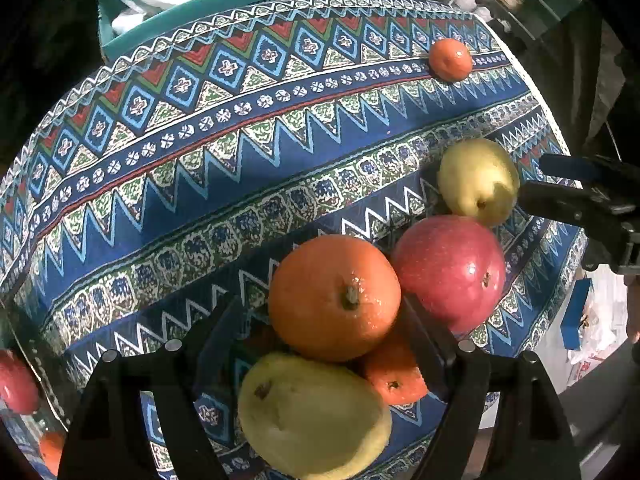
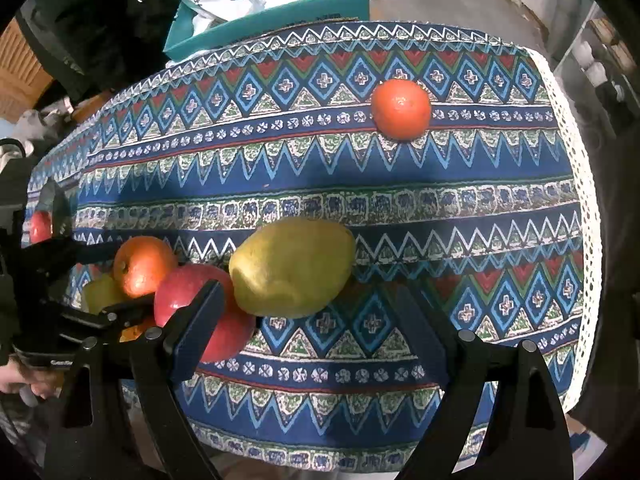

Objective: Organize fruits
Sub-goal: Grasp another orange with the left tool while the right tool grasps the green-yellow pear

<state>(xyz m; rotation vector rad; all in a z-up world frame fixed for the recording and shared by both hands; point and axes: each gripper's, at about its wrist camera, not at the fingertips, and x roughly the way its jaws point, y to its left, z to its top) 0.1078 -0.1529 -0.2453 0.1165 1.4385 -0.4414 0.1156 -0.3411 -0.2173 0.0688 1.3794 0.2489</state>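
A pile of fruit lies on the patterned tablecloth [image 1: 200, 184]. In the left wrist view my left gripper [image 1: 324, 320] stands open around a large orange [image 1: 334, 298], with gaps at both pads. A red apple [image 1: 448, 272], a yellow pear [image 1: 312, 416] and a smaller orange [image 1: 394, 380] crowd against it. My right gripper [image 2: 308, 304] is open, its fingers on either side of a second yellow pear [image 2: 292, 268] without pressing on it. The apple [image 2: 200, 320] touches that pear's left side. A tangerine [image 2: 401, 109] sits alone near the far edge.
A teal box [image 2: 272, 24] stuffed with white bags stands behind the table. The cloth's white lace edge [image 2: 580, 160] marks the table's right side. Open cloth stretches between the pile and the tangerine. A hand [image 2: 16, 380] grips the left tool.
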